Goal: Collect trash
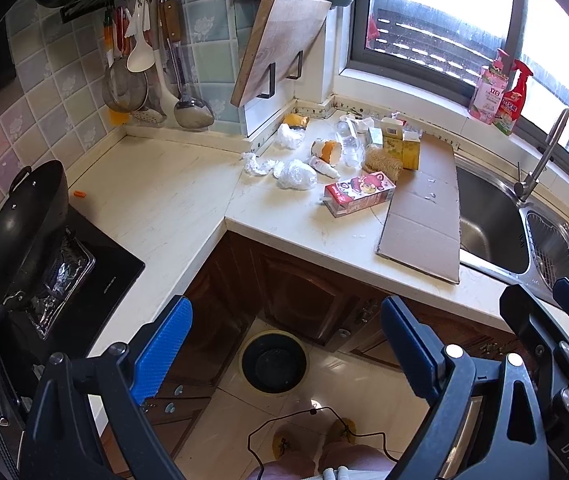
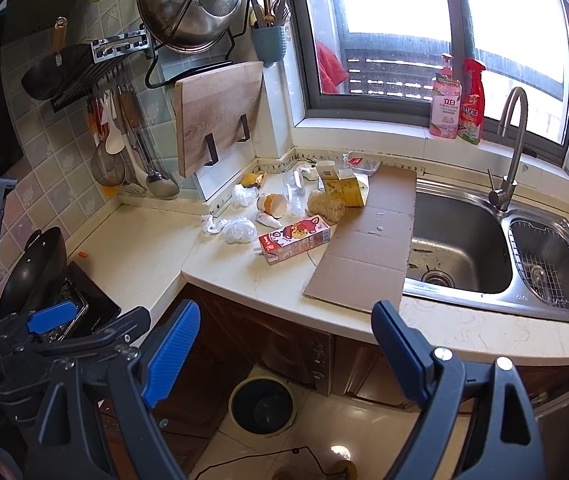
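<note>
Trash lies heaped in the far corner of the worktop (image 2: 156, 256), unsorted. From left: crumpled plastic wads (image 2: 239, 230), a red drink carton (image 2: 294, 239) nearest the edge, then a flattened cardboard sheet (image 2: 368, 246) reaching over the sink (image 2: 458, 240) rim. A black bin (image 2: 262, 405) stands on the floor below, probably placed to receive it. Left claw (image 1: 286, 354) and right claw (image 2: 284, 356) hang near, both spread and empty, well apart from the trash.
</note>
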The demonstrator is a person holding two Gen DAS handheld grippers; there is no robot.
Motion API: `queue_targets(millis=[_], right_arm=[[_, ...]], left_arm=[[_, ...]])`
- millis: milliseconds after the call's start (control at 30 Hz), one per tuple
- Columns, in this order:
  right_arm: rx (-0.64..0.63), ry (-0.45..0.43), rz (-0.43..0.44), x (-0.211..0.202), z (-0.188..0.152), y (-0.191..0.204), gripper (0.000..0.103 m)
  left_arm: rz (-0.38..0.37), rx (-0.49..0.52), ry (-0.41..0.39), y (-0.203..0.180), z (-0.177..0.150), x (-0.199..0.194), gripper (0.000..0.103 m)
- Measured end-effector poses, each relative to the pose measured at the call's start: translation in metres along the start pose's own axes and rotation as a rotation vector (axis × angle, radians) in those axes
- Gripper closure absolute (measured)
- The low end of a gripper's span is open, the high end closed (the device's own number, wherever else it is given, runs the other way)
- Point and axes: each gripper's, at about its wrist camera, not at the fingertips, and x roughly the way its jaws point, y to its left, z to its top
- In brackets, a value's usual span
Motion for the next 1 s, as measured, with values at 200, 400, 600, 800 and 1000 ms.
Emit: queue_targets(millis=[200, 400, 600, 800, 1000], right_arm=[[0.021, 0.022, 0.001, 0.005, -0.001, 0.014, 0.014], [0.019, 0.042, -0.006, 0.009, -0.001, 0.025, 0.014], [0.022, 0.045, -0.011, 0.016, 0.008, 0.026, 0.014], [-0.025, 0.035, 0.021, 0.03, 0.025, 0.025, 0.014], [-0.053, 0.05, 0.077, 0.057, 0.05, 0.011, 0.014]], left_arm=[[-0.007, 0.012, 0.013, 0.013, 0.001, 0.008, 0.009], [-0.048, -0.01, 0.005, 0.027, 0.004, 0.016, 0.009], [-0.052, -0.032, -0.002, 0.031, 0.014, 0.026, 0.009], [-0.024, -0.06, -0.029, 0.031, 0.026, 0.028, 0.009], [0.022, -0.09, -0.07, 0.018, 0.048, 0.039, 0.009]])
